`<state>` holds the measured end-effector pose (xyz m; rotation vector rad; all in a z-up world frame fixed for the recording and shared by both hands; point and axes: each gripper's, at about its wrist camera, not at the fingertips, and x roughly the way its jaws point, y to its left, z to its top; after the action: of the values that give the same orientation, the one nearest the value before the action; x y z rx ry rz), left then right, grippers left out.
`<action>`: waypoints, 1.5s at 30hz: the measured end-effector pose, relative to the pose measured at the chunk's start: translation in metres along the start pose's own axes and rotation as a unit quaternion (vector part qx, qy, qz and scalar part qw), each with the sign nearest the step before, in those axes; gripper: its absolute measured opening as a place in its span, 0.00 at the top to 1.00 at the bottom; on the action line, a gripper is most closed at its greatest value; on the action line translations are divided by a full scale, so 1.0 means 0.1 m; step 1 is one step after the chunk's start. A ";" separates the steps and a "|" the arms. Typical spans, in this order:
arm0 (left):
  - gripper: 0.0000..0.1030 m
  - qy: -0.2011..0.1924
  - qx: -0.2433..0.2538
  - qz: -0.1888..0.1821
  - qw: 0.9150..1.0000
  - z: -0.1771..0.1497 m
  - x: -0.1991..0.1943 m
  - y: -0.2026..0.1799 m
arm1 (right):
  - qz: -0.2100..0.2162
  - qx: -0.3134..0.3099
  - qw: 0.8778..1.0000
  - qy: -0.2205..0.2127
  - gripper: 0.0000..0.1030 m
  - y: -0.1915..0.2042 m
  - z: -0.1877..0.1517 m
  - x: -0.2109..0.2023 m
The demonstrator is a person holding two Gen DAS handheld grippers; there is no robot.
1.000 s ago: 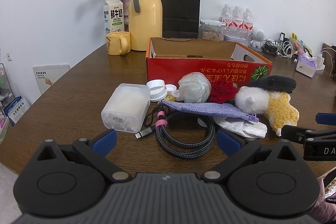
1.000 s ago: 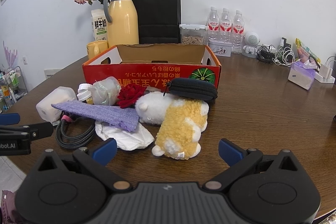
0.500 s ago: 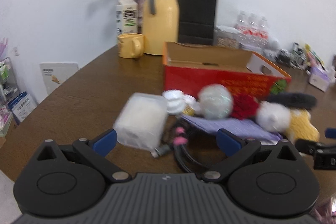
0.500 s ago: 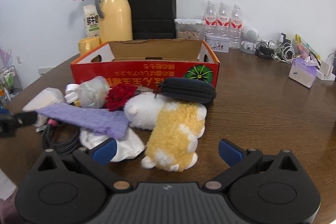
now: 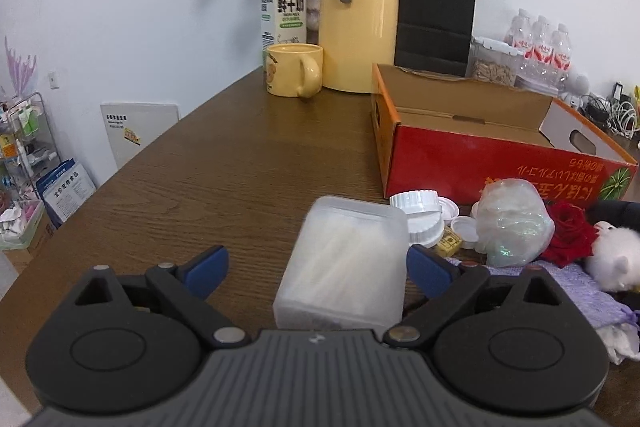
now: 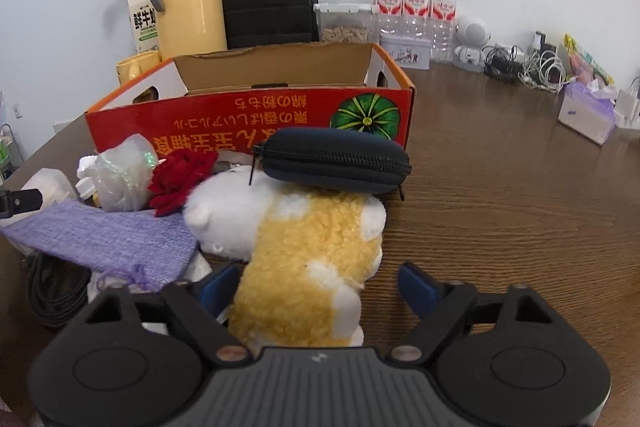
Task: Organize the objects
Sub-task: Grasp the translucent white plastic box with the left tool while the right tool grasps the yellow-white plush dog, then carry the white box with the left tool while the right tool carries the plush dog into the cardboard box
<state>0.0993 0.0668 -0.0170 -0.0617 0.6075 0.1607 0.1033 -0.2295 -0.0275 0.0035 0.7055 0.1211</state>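
L gripper (image 5: 318, 269) fingers wide apart, straddling swab box (image 5: 344, 263) on surface: light, stiff, slick, so take its long sides. R gripper (image 6: 318, 289) spread round plush (image 6: 308, 259): soft, squeeze mid-body.

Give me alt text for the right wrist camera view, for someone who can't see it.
An open claw straddles a yellow-and-white plush toy lying on a brown wooden table. A black zippered pouch rests on the plush, with a purple knit bag and a red rose to its left, and an open red cardboard box behind.

free: table (image 5: 240, 163) L of box (image 5: 460, 155) | blocked: clutter in front
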 end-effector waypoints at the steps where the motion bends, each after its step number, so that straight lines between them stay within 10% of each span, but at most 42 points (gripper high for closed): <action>1: 0.09 0.001 0.003 -0.001 1.000 0.00 0.03 -0.01 | 0.002 0.001 1.000 0.002 0.25 0.00 0.00 0.02; 7: 0.36 0.025 -0.002 -0.018 1.000 0.00 0.18 -0.03 | 0.011 0.000 1.000 -0.001 0.35 -0.01 0.02 0.05; 33: 0.36 -0.060 -0.002 -0.059 0.996 0.28 -0.51 -0.17 | 0.085 -0.007 0.993 -0.087 0.47 0.03 0.03 -0.69; 45: 0.36 -0.089 0.025 -0.084 0.992 0.78 -0.52 -0.51 | 0.089 -0.040 0.983 -0.152 0.47 0.15 0.61 -0.78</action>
<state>0.1093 0.0179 0.0774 -0.0501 0.4253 -0.0125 0.0817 -0.2214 0.0701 0.0073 0.3929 0.3145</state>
